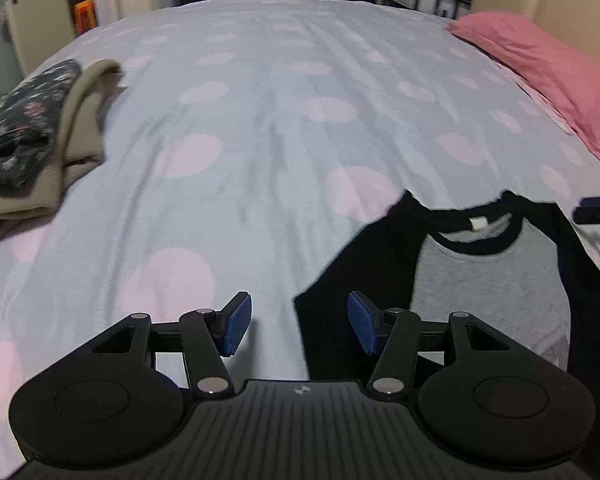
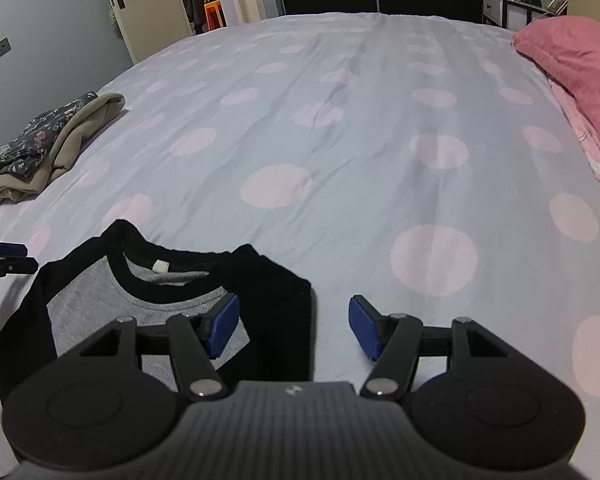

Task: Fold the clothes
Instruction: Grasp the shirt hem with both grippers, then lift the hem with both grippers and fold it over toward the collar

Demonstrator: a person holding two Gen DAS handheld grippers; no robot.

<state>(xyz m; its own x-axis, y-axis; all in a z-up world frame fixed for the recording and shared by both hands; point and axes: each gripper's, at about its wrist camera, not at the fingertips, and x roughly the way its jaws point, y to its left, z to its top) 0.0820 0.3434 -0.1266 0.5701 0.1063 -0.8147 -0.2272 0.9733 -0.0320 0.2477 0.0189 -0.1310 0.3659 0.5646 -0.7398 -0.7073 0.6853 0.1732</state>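
Observation:
A grey shirt with black sleeves and a black collar [image 1: 488, 280] [image 2: 140, 300] lies flat on the dotted bedsheet [image 1: 260, 120] [image 2: 360, 140], collar towards the far side. My left gripper [image 1: 300, 328] is open over the edge of one black sleeve, with one blue pad above the sheet and the other above the sleeve. My right gripper [image 2: 294, 326] is open over the edge of the opposite sleeve, likewise with one pad over cloth and one over sheet. Nothing is pinched between either pair of pads. Each gripper's tips also show at the edge of the other wrist view.
A folded pile of a beige garment [image 1: 80, 128] [image 2: 60, 148] and a dark floral garment [image 1: 16, 120] [image 2: 40, 136] sits at the bed's left side. A pink pillow [image 1: 540, 76] [image 2: 580, 68] lies at the right, by a cream headboard [image 1: 560, 0]. A door and shelving stand beyond the bed.

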